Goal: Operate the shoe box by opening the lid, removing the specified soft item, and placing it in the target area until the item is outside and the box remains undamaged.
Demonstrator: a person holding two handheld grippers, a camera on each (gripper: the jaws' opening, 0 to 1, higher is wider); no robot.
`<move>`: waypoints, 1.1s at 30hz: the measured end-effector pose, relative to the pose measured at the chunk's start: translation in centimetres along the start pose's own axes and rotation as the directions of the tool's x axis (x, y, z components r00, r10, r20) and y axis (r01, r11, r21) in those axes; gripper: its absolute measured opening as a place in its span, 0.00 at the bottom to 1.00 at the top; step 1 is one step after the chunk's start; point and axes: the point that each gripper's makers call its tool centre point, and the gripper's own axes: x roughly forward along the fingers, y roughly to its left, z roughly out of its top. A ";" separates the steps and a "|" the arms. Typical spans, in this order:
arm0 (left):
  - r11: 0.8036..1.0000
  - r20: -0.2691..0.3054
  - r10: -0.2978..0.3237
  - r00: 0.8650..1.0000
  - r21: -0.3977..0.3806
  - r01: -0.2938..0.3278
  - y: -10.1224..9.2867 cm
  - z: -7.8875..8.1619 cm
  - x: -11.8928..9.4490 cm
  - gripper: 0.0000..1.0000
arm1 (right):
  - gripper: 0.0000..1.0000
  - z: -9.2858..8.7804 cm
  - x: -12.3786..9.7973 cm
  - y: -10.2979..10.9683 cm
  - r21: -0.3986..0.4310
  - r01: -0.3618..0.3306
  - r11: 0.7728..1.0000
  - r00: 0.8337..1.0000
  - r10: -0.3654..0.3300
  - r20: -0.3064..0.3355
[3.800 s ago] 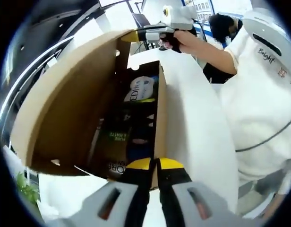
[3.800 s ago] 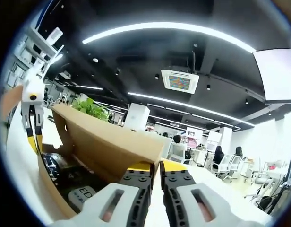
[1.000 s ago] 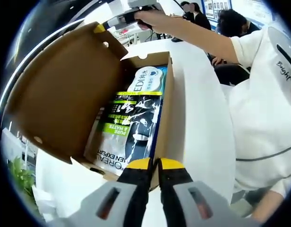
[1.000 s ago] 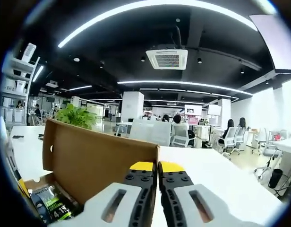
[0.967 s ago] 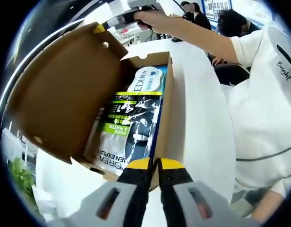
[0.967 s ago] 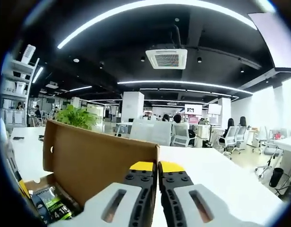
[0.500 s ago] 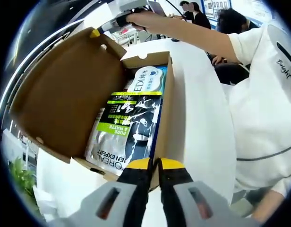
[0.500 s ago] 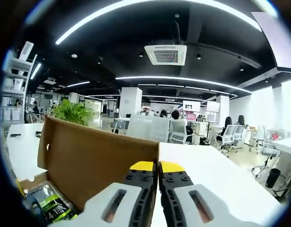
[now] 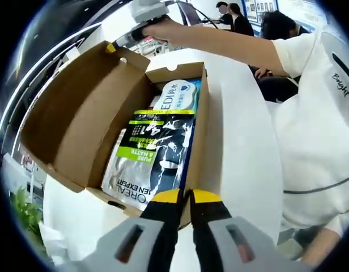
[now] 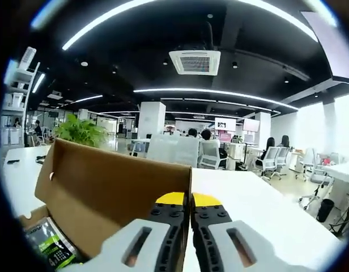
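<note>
The cardboard shoe box (image 9: 200, 130) sits on a white table (image 9: 242, 147) with its lid (image 9: 78, 113) swung up and back, hinged along the box's long side away from the person. Inside the box lies the soft item, a black, white and green pouch (image 9: 149, 161) printed with lettering, flat on the box floor toward the end nearest the left gripper. Just beyond the pouch, at the far end of the box, lies a white and blue packet (image 9: 175, 97), partly tucked under the pouch's far edge.

The left gripper (image 9: 179, 198) has its yellow-tipped jaws pressed together on the box's near corner wall. The right gripper (image 10: 181, 199) also has its jaws drawn together, pinching the far corner of the lid's edge; in the left gripper view it appears at that corner (image 9: 113, 46), held by the person's hand (image 9: 163, 28).

In the right gripper view the lid's brown inner face (image 10: 118, 192) stands to the left of the jaws, with the pouch (image 10: 47, 241) low beside it. Beyond the lid a potted green plant (image 10: 78, 131) shows, and further off office chairs (image 10: 211, 156) and seated people in an open office.
</note>
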 end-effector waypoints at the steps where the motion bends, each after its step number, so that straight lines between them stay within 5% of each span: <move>1: 1.000 0.002 0.000 1.000 0.001 0.000 0.0 0.0 0.0 0.05 | 0.00 -0.1 0.1 0.0 0.000 0.000 1.000 1.000 0.000 -0.004; 12: 1.000 -0.001 0.001 1.000 -0.006 -0.001 0.0 0.0 0.1 0.06 | 0.00 -0.7 0.6 0.0 -0.021 -0.001 1.000 0.999 0.000 -0.036; 23: 1.000 -0.007 0.009 1.000 0.002 -0.009 0.0 0.0 0.1 0.06 | 0.00 -3.8 3.6 -0.1 -0.034 -0.011 0.999 0.987 0.006 -0.163; 33: 1.000 -0.006 0.010 1.000 -0.003 -0.010 0.0 0.0 0.1 0.06 | 0.00 -5.3 4.1 -0.1 -0.012 -0.011 1.000 0.977 0.008 -0.212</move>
